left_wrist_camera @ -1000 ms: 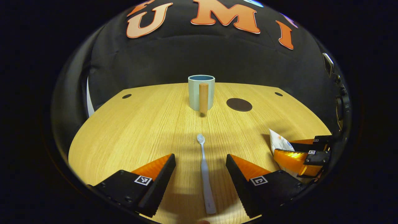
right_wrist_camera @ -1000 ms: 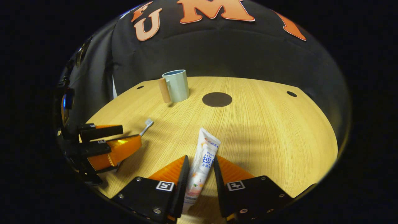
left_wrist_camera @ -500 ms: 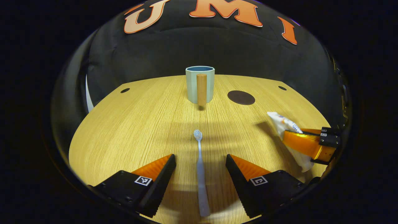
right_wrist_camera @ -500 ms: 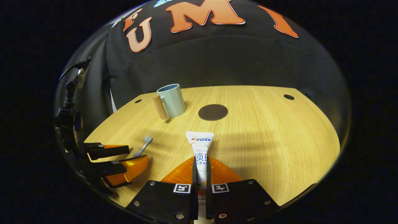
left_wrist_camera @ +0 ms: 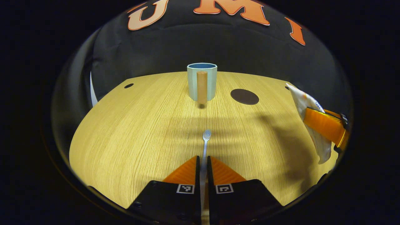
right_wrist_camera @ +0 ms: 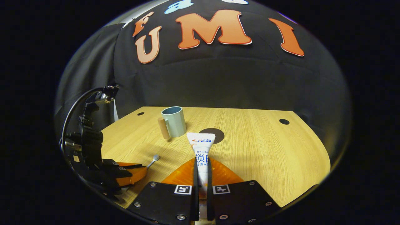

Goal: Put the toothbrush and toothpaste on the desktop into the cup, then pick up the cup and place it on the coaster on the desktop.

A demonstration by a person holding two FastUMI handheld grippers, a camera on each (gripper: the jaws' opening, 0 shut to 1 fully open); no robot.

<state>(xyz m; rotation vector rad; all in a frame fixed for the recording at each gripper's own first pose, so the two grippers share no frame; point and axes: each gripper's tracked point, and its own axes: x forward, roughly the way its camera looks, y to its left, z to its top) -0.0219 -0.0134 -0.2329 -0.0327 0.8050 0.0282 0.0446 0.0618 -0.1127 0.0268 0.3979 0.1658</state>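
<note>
Now both clamped: left hand-held gripper [left_wrist_camera: 203, 165] pinched together on toothbrush [left_wrist_camera: 205, 142] handle, bristle end pointing forward toward cup [left_wrist_camera: 202, 82], low over desk [left_wrist_camera: 131, 131]. Right hand-held gripper [right_wrist_camera: 202, 168] squeezed on toothpaste [right_wrist_camera: 201, 147], tube raised off desk, flat end forward. Cup upright near far edge, wooden handle facing left gripper view. Dark round coaster [left_wrist_camera: 244, 96] just beside cup, lying flat, bare.
</note>
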